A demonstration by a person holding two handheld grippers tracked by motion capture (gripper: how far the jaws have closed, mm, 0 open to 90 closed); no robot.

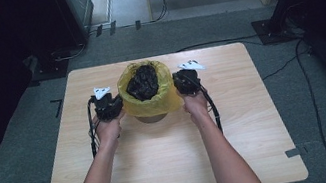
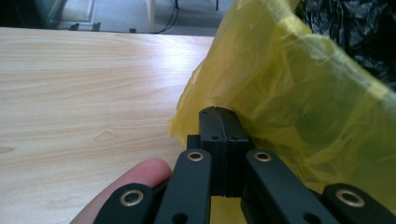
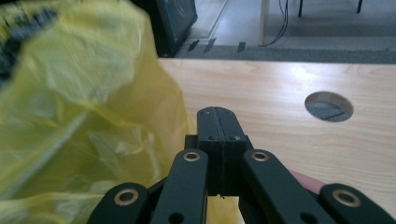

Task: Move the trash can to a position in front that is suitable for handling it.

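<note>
Your left gripper [image 2: 218,114] and right gripper [image 3: 218,114] flank the yellow bag [image 1: 152,101], jaws pressed together, probably pinching its film to lift it off the worktop [image 1: 172,156].

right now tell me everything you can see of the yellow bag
The yellow bag is thin, see-through, crinkled plastic, lining a small round bin at mid-table, its top folded out over the rim and hanging down the sides. Crumpled black plastic fills its open mouth. The left gripper and right gripper, both shut, press against its opposite sides; whether either pinches the film is unclear.
</note>
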